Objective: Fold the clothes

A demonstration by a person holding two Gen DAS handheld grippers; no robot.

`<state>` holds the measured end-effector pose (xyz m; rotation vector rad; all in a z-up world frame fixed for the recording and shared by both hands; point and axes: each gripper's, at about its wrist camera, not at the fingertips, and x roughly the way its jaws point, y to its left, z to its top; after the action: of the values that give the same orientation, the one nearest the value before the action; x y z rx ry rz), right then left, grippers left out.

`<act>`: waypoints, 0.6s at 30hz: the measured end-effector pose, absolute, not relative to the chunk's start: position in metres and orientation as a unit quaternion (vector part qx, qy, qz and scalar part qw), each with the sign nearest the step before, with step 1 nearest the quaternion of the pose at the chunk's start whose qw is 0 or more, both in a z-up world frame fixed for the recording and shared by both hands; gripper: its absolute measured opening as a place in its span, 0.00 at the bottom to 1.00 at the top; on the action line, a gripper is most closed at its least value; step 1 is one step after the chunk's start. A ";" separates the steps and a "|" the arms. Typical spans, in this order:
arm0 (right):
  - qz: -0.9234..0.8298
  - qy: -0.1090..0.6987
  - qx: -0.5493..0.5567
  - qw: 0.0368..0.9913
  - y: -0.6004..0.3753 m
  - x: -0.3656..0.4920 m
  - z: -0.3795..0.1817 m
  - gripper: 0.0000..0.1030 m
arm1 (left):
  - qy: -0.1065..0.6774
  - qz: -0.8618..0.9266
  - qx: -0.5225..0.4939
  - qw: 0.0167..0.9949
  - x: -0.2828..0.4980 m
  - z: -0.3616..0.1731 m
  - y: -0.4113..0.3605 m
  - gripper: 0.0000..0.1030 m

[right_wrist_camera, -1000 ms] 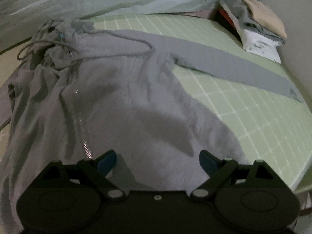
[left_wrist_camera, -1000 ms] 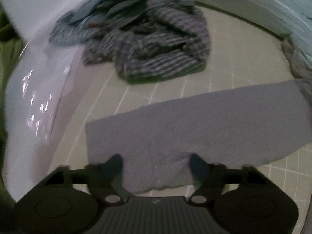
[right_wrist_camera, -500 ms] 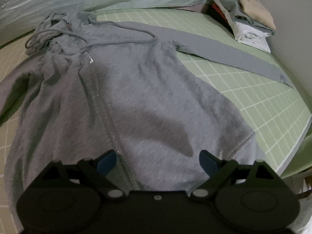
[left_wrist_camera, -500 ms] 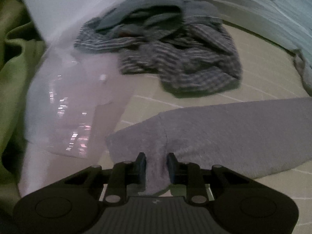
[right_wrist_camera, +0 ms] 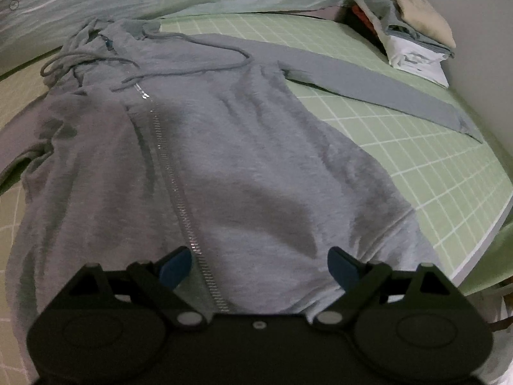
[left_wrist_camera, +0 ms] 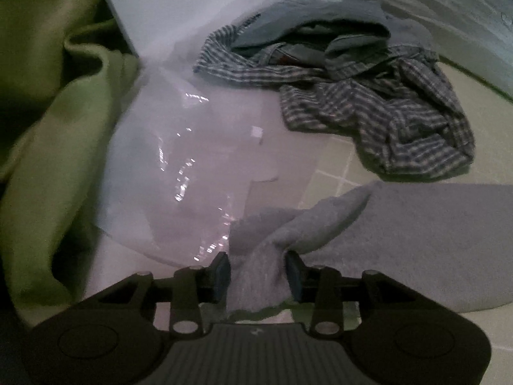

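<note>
While the right gripper [right_wrist_camera: 259, 264] hangs with its jaws spread wide over the lower front of the grey zip hoodie [right_wrist_camera: 224, 166], gripping nothing, the left gripper [left_wrist_camera: 258, 272] has the cuff end of the hoodie's left sleeve [left_wrist_camera: 400, 240] between its blue pads. A second ago that sleeve lay flat and straight across the green grid mat [left_wrist_camera: 333, 173] with the left jaws open around its edge; since then they pinched in hard and have just been opening a little again, with the cloth bunched between them. Whether the pads press it firmly now I cannot tell for certain, though the fabric rises in a ridge from them, so it looks held. The sleeve end now sits up beside a sheet of clear plastic [left_wrist_camera: 192, 176], with a crumpled plaid shirt [left_wrist_camera: 384, 109] beyond. The hoodie's body lies spread on the mat, zipper up, its other sleeve [right_wrist_camera: 384, 89] stretched out towards a stack of folded clothes [right_wrist_camera: 413, 38]. In my judgement, the sleeve fold is starting: this cuff should next travel across the chest.
</note>
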<state>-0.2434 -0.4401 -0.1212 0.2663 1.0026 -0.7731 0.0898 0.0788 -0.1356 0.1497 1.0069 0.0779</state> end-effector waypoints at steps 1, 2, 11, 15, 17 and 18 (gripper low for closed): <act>-0.359 0.468 0.123 0.798 -0.443 -0.245 -0.121 0.90 | 0.479 0.045 0.080 0.873 0.090 -0.136 0.079 0.43; -0.358 0.468 0.123 0.799 -0.446 -0.247 -0.122 0.90 | 0.477 0.057 0.077 0.873 0.091 -0.136 0.081 0.43; -0.363 0.434 0.124 0.816 -0.491 -0.274 -0.113 0.90 | 0.487 0.100 0.075 0.865 0.078 -0.112 0.036 0.50; -0.367 0.427 0.115 0.818 -0.521 -0.275 -0.109 0.90 | 0.478 0.077 0.059 0.873 0.055 -0.098 0.000 0.55; -0.368 0.430 0.119 0.816 -0.537 -0.272 -0.112 0.90 | 0.479 0.064 0.056 0.874 0.045 -0.093 -0.018 0.55; -0.366 0.428 0.126 0.817 -0.546 -0.272 -0.113 0.88 | 0.480 0.055 0.058 0.874 0.041 -0.093 -0.028 0.55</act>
<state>-0.2720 -0.5458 -0.1131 0.2693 0.9124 -0.7794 0.0411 -0.0282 -0.0925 0.1207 1.0026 0.1157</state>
